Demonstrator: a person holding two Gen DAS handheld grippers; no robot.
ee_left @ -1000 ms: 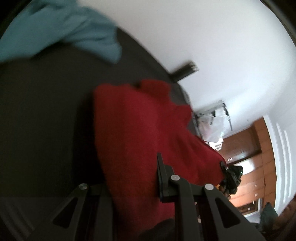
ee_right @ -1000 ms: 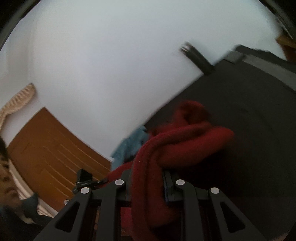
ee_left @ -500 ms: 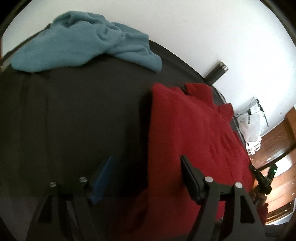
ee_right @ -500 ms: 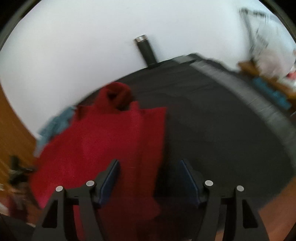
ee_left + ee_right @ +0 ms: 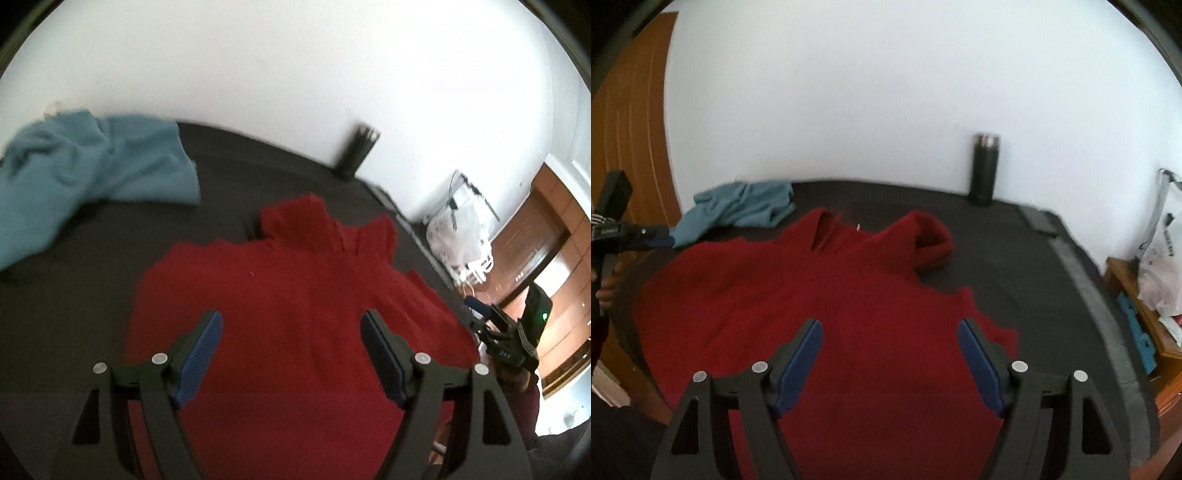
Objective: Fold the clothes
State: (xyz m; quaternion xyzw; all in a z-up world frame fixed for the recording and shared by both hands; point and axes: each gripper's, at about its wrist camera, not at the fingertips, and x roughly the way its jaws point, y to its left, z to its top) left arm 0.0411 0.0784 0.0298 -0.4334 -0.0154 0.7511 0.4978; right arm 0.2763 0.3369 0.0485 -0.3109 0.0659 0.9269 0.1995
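A: Where's the garment?
B: Red knitted sweater lies spread on the black-covered table, neck end toward the white wall. One sleeve is folded in a lump near the collar on the right as the right wrist view shows it.

A: Left tool?
B: Left tool has its jaws wide apart and opening further. Blue pads clear of the fabric; the sweater shows between them but lies below, nothing pinched.

A: Right one?
B: Same. Right tool spread and opening further, pads not touching the knit. It hangs over the sweater's lower part.

A: Anything else on the table?
B: Crumpled teal garment at the far left corner, apart from the red one. Dark cylindrical flask upright against the wall at the table's far edge. Off the right side, a white plastic bag; brown wooden panelling to the left.

A: Focus?
B: Left view is motion-blurred, right view fairly sharp.
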